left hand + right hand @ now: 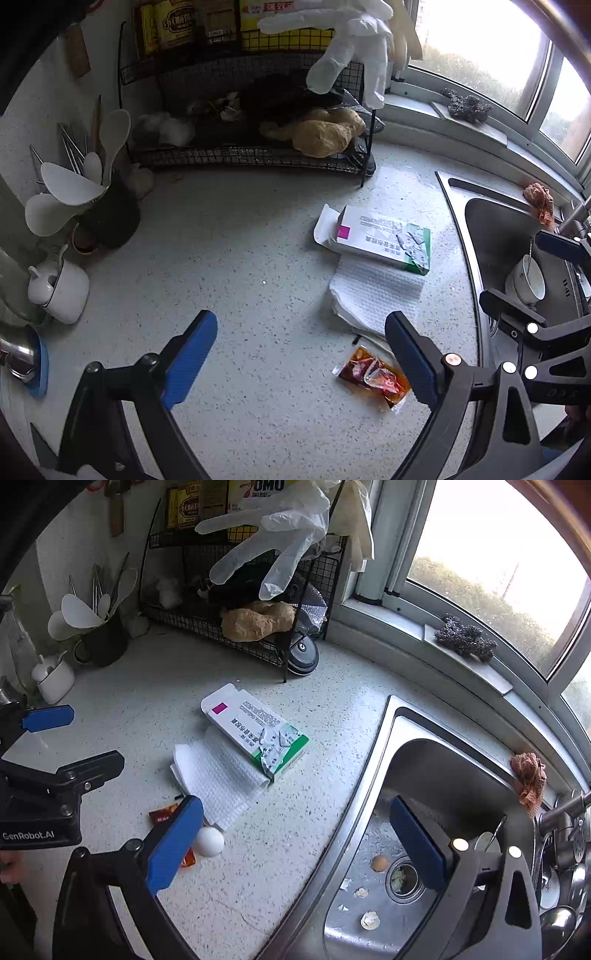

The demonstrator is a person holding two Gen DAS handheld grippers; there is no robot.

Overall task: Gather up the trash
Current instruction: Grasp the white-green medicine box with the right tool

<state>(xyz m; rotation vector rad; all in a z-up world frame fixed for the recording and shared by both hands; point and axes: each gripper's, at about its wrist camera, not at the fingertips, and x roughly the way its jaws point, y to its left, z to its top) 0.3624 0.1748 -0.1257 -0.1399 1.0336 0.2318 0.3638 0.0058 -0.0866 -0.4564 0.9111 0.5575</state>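
Observation:
A torn white and green medicine box (384, 242) (256, 729) lies on a folded white paper towel (373, 295) (218, 775) on the speckled counter. A red sauce packet (373, 376) lies beside my left gripper's right finger; in the right wrist view (164, 814) my finger partly hides it. A white eggshell (209, 842) sits next to it. Eggshell bits (369, 919) lie in the sink (369, 794). My left gripper (301, 360) is open and empty above the counter. My right gripper (295, 843) is open and empty over the sink's edge.
A black wire rack (251, 155) with ginger (321, 134) and hanging gloves (351, 48) stands at the back. A utensil holder (107, 218) and a white jar (62, 291) stand at left. A cup (526, 282) sits in the sink. A scrubber (465, 638) lies on the windowsill.

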